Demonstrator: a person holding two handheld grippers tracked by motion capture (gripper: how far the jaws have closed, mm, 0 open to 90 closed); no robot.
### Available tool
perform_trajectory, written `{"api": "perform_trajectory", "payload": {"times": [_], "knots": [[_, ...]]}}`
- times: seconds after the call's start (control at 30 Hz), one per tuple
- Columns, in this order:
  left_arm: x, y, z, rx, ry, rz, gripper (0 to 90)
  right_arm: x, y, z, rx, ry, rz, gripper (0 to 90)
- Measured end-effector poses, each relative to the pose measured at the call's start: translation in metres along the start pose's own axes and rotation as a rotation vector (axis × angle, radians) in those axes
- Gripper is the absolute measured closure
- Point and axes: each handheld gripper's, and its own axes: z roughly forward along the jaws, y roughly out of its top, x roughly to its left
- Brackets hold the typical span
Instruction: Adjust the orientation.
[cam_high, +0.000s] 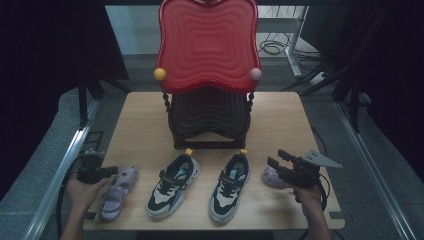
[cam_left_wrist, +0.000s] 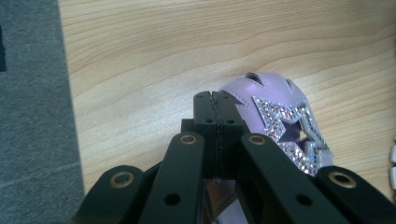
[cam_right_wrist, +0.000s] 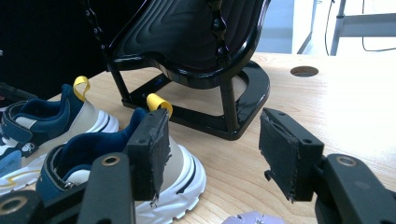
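Lilac sandal at centre right flashes a silver rhinestone star. Lower middle, two sneakers in navy, cream and white, yellow heel loops. Red ripple-patterned shelf up top, black tier beneath, pale woodgrain table.

We see a pair of navy, white and beige sneakers with yellow heel loops: one left of centre, the other beside it. Behind them a black two-tier rack with a wavy red plastic top tray stands on the light wooden table.
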Motion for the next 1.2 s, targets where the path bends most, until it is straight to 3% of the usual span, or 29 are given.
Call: {"api": "perform_trajectory", "payload": {"times": [0.13, 0.17, 0.37, 0.43, 0.5, 0.57, 0.67, 0.7, 0.73, 0.8, 0.9, 0.93, 1.07, 1.2], "knots": [[-0.002, 0.004, 0.003, 0.006, -0.008, 0.003, 89.9, -0.002, 0.0, 0.001, -0.001, 0.008, 0.011, 43.3], [-0.003, 0.005, 0.004, 0.007, -0.011, 0.003, 89.9, -0.003, 0.0, 0.002, -0.011, 0.033, 0.035, 43.3], [0.0, 0.007, 0.005, 0.02, -0.014, 0.001, 89.0, -0.003, -0.001, 0.003, -0.004, 0.037, 0.034, 43.4], [-0.001, 0.008, 0.0, 0.003, -0.016, 0.005, 87.9, -0.004, -0.002, 0.003, -0.003, 0.039, 0.035, 43.3], [-0.004, 0.009, -0.01, -0.051, -0.002, 0.018, 88.6, -0.004, -0.002, 0.001, -0.004, 0.04, 0.045, 43.3], [-0.012, 0.011, -0.024, -0.113, -0.001, 0.05, 88.7, -0.005, -0.003, 0.0, -0.006, 0.044, 0.048, 43.3], [-0.027, 0.014, -0.042, -0.192, -0.036, 0.091, 86.2, -0.004, -0.004, -0.001, -0.004, 0.042, 0.051, 43.4], [-0.037, 0.016, -0.048, -0.22, -0.063, 0.113, 83.4, -0.004, -0.005, -0.002, 0.001, 0.042, 0.047, 43.3], [-0.037, 0.016, -0.048, -0.22, -0.063, 0.113, 81.9, -0.004, -0.005, -0.002, 0.001, 0.042, 0.047, 43.3], [-0.051, 0.016, -0.051, -0.243, -0.074, 0.14, 78.3, -0.002, -0.006, -0.004, 0.006, 0.041, 0.04, 43.3], [-0.082, 0.012, -0.052, -0.257, -0.128, 0.214, 65.1, 0.0, -0.008, -0.007, 0.008, 0.039, 0.034, 43.2], [-0.082, 0.012, -0.052, -0.257, -0.128, 0.214, 62.2, 0.0, -0.008, -0.007, 0.008, 0.039, 0.034, 43.2], [-0.107, 0.012, -0.051, -0.293, -0.149, 0.25, 60.0, 0.002, -0.007, -0.011, 0.009, 0.03, 0.008, 42.7], [-0.121, 0.013, -0.049, -0.317, -0.192, 0.248, 56.9, 0.007, -0.006, -0.015, 0.011, 0.036, -0.019, 42.3]]}}
